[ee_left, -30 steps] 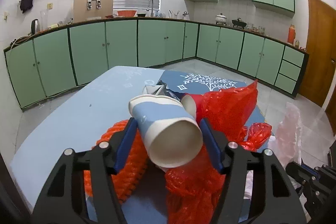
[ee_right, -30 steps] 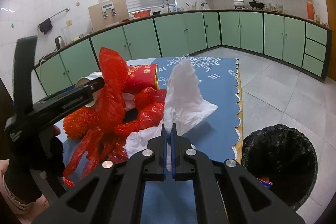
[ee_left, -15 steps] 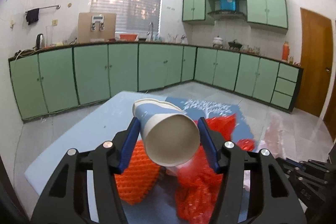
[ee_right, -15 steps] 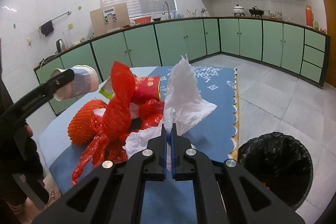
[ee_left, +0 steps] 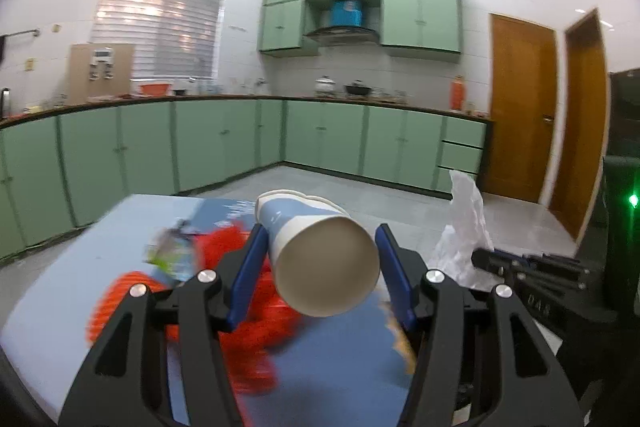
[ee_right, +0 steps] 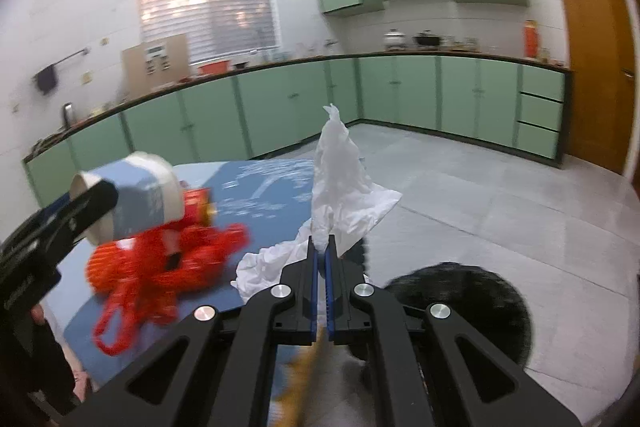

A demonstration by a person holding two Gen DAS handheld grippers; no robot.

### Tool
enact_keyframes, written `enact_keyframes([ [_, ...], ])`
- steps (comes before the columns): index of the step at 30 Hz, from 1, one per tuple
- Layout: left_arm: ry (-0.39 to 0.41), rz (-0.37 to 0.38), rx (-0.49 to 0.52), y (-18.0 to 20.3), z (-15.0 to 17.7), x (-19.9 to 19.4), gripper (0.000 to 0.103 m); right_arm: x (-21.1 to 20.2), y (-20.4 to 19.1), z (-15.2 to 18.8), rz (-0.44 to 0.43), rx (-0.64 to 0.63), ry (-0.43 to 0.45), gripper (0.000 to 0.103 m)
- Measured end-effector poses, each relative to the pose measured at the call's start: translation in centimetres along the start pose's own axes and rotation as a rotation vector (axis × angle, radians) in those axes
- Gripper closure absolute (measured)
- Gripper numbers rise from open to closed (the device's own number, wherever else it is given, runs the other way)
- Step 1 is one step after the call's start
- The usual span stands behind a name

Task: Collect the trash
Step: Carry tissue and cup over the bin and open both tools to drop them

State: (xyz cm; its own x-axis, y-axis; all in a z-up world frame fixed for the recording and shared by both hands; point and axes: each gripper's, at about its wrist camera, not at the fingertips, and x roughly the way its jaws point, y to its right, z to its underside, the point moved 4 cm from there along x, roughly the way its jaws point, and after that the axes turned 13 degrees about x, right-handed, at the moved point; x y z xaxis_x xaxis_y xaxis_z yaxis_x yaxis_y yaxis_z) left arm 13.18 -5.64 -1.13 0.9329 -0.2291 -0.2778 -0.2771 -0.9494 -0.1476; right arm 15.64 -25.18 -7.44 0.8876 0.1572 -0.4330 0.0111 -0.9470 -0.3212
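Observation:
My left gripper [ee_left: 320, 239] is shut on a blue and white paper cup [ee_left: 316, 255], held sideways above the table; the cup also shows in the right wrist view [ee_right: 136, 199]. My right gripper [ee_right: 320, 247] is shut on a crumpled white tissue [ee_right: 340, 187], lifted off the table; the tissue also shows in the left wrist view [ee_left: 464, 231]. A heap of red plastic bags and orange netting [ee_right: 160, 259] lies on the blue table [ee_right: 260, 187], below the cup. A black-lined trash bin [ee_right: 472, 303] stands on the floor right of the table.
A crumpled wrapper [ee_left: 172, 251] lies on the table beyond the red heap [ee_left: 248, 339]. Green cabinets [ee_left: 320, 143] line the far walls. Wooden doors [ee_left: 520, 115] stand at the right. Grey tiled floor [ee_right: 500, 195] lies beyond the bin.
Both grippers have risen and swung to the right with their loads. The cup is higher above the red heap. The bin now lies closer below the right gripper.

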Motion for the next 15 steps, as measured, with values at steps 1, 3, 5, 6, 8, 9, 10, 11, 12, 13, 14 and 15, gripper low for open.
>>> enact_keyframes([
  [1,-0.003,0.022,0.000,0.8,0.0,0.6,0.049,-0.2,1.6,-0.4,0.026,0.016,0.007,0.100],
  [3,-0.011,0.066,0.001,2.7,0.1,2.1,0.049,-0.2,3.8,-0.8,0.060,0.038,0.009,0.100],
  [5,-0.023,0.107,0.007,4.9,0.3,3.8,0.049,-0.1,6.4,-1.1,0.102,0.054,0.008,0.100],
  [6,-0.031,0.126,0.011,5.9,0.4,4.6,0.049,0.1,7.5,-1.2,0.123,0.057,0.005,0.100],
  [8,-0.052,0.162,0.014,7.9,0.7,6.3,0.049,0.6,9.5,-1.1,0.155,0.059,-0.005,0.100],
  [9,-0.066,0.180,0.016,9.1,0.9,7.3,0.049,1.0,10.6,-1.1,0.171,0.060,-0.012,0.100],
  [10,-0.080,0.197,0.019,10.3,1.1,8.4,0.049,1.4,11.6,-0.9,0.183,0.064,-0.020,0.100],
  [11,-0.090,0.206,0.024,11.1,1.5,9.1,0.049,1.7,12.5,-0.8,0.191,0.069,-0.026,0.100],
  [12,-0.101,0.214,0.029,12.0,1.7,9.9,0.049,2.1,13.4,-0.8,0.197,0.075,-0.032,0.100],
  [13,-0.111,0.222,0.033,12.7,1.9,10.8,0.049,2.6,14.2,-0.7,0.203,0.081,-0.038,0.100],
  [14,-0.128,0.233,0.036,13.6,2.3,12.0,0.049,3.2,15.3,-0.6,0.209,0.088,-0.048,0.100],
  [15,-0.142,0.243,0.037,14.3,2.6,13.0,0.049,3.7,16.2,-0.6,0.213,0.094,-0.056,0.100],
])
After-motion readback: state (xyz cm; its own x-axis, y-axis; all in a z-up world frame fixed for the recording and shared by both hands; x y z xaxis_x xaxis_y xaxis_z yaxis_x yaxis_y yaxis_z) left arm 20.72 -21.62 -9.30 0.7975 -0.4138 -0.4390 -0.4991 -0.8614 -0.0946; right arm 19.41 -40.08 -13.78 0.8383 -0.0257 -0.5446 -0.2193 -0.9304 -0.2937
